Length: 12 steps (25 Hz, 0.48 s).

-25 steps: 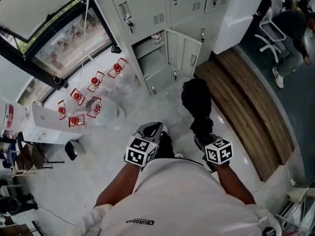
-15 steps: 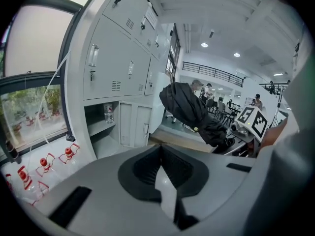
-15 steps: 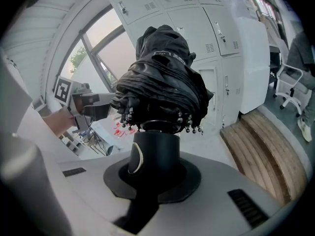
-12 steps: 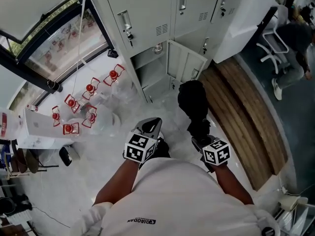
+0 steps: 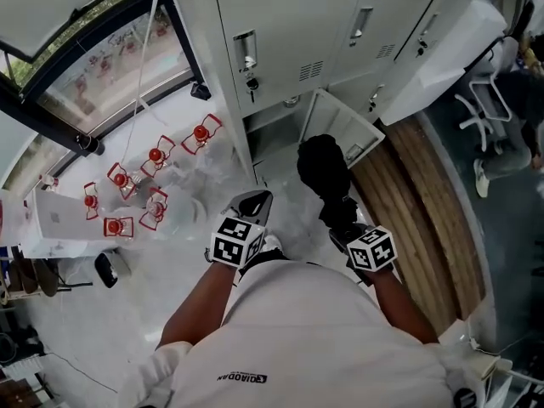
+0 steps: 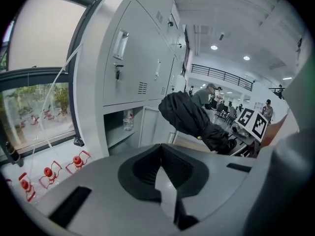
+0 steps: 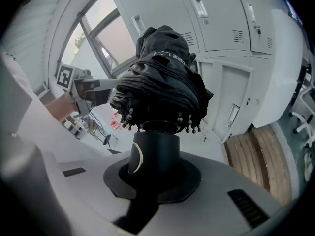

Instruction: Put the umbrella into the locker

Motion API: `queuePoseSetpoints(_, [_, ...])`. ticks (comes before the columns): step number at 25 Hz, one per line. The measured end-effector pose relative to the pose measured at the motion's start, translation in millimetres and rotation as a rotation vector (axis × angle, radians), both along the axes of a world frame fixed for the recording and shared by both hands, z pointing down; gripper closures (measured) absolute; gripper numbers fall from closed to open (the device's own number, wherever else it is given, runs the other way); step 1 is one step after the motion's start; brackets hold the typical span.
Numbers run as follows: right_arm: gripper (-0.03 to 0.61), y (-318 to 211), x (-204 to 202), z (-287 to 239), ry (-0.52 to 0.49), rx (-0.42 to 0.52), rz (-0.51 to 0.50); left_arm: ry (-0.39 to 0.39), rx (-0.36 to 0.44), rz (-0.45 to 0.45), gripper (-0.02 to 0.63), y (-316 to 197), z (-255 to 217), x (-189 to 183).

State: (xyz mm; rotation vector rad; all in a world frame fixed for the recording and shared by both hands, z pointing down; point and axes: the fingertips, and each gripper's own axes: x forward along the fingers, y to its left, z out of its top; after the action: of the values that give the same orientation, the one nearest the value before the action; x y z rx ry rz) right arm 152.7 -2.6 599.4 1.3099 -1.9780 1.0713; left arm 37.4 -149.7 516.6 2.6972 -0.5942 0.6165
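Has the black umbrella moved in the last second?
Yes. The umbrella has come toward the open locker door: its top now overlaps the door, where a gap lay between them before.

A black folded umbrella [image 5: 323, 167] is held clear of the floor by its cylindrical handle in the right gripper [image 5: 342, 219], with the bunched canopy pointed at the grey metal locker [image 5: 274, 128]. A lower compartment is seen open just beyond, its door swung out rightward.
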Motion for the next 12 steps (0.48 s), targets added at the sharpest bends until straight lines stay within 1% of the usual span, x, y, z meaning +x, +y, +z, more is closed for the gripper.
queuePoseSetpoints(3, [0.511,-26.2,-0.8,19.1,0.021,-0.042,-0.021,-0.001,0.002,-0.030,0.598,-30.9,6.4,-7.7])
queuePoseSetpoints(5, [0.509,-43.8,-2.8,27.3,0.016,-0.059,-0.027,0.002,0.003,-0.049,0.598,-48.3,8.9,-13.1])
queuePoseSetpoints(9, [0.509,-78.1,-6.1,39.5,-0.016,-0.087,-0.022,-0.014,-0.014,-0.076,0.598,-71.5,18.5,-23.3])
queuePoseSetpoints(12, [0.509,-99.7,-9.5,55.4,-0.052,-0.133,-0.020,-0.025,-0.030,-0.103,0.598,-80.4,25.9,-31.9])
